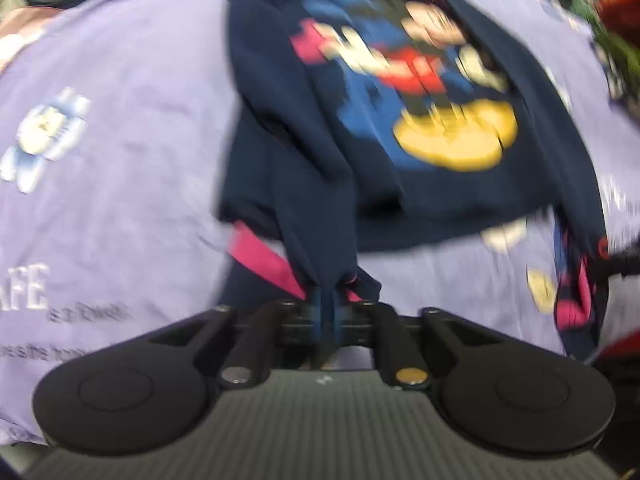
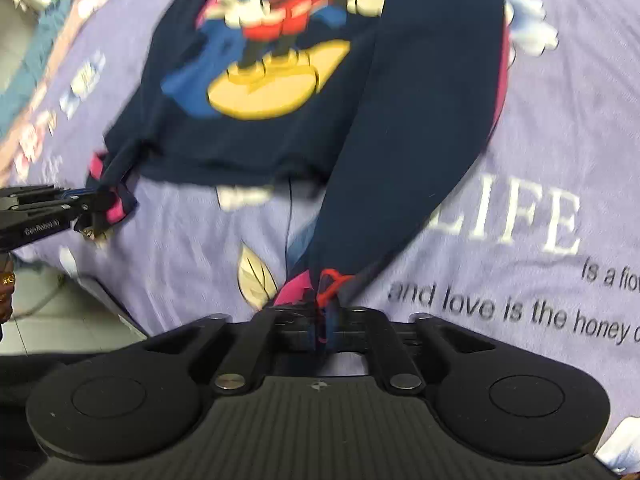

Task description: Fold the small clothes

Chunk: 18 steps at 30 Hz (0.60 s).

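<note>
A navy sweatshirt (image 1: pixel 380 188) with a bright cartoon print lies front up on a purple bedsheet (image 1: pixel 120 200). My left gripper (image 1: pixel 328 312) is shut on the end of one sleeve (image 1: pixel 320 220), beside its pink cuff (image 1: pixel 260 256). In the right wrist view the sweatshirt (image 2: pixel 224 148) lies ahead, and my right gripper (image 2: pixel 326 320) is shut on the pink cuff (image 2: pixel 296 288) of the other sleeve (image 2: pixel 420 120). The left gripper (image 2: pixel 94 204) shows there at the left, pinching its cuff. Both views are motion-blurred.
The bedsheet (image 2: pixel 520 140) carries printed flowers and large lettering. The bed's edge runs along the lower left of the right wrist view, with tiled floor (image 2: pixel 48 320) beyond it. Piled colourful items (image 1: pixel 616 20) lie at the far right corner.
</note>
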Tool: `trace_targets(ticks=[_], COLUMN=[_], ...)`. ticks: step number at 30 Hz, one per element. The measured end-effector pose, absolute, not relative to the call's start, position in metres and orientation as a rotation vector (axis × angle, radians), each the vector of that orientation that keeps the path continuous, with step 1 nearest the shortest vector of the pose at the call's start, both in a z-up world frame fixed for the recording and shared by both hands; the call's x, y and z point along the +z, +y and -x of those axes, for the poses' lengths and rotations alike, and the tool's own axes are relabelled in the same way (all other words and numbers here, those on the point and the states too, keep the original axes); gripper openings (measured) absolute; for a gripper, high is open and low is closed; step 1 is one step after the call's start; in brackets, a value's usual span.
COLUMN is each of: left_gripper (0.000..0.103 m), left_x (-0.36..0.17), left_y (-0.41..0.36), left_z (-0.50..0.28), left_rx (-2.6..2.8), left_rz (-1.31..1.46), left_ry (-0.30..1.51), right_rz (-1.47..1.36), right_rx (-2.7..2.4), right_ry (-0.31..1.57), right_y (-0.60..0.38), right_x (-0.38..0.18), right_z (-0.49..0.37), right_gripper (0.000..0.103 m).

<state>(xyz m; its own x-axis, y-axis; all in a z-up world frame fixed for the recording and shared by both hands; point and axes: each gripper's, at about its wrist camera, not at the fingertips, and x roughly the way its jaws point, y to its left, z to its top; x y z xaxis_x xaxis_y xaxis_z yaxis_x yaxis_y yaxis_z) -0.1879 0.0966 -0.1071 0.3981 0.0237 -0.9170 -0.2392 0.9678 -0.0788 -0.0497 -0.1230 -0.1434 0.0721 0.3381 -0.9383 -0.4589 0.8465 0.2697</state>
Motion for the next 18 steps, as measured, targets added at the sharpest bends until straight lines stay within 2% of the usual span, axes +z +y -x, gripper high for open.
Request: trace_targets(ticks=[8, 11, 15, 16, 17, 18], left_gripper=[0.005, 0.004, 0.008, 0.013, 0.018, 0.037], left_x=[-0.013, -0.002, -0.016, -0.021, -0.026, -0.031], left_y=[0.253, 0.319, 0.36, 0.364, 0.364, 0.36], left_z=[0.199, 0.199, 0.184, 0.179, 0.175, 0.173], left_rx=[0.563, 0.714, 0.781, 0.776, 0.771, 0.764], left_rz=[0.179, 0.181, 0.252, 0.267, 0.286, 0.305], left_ry=[0.89, 0.858, 0.864, 0.882, 0.899, 0.908], right_rz=[0.015, 0.035, 0.18, 0.192, 0.183, 0.165], right_rx=[0.402, 0.241, 0.116, 0.112, 0.105, 0.1], right_ry=[1.046, 0.92, 0.885, 0.921, 0.938, 0.935], right_y=[-0.177, -0.208, -0.222, -0.222, -0.22, -0.22], right_x=[-0.047, -0.018, -0.022, -0.028, -0.033, -0.036], right_z=[-0.014, -0.047, -0.076, -0.081, -0.083, -0.08], right_gripper=[0.006, 0.007, 0.01, 0.021, 0.042, 0.056])
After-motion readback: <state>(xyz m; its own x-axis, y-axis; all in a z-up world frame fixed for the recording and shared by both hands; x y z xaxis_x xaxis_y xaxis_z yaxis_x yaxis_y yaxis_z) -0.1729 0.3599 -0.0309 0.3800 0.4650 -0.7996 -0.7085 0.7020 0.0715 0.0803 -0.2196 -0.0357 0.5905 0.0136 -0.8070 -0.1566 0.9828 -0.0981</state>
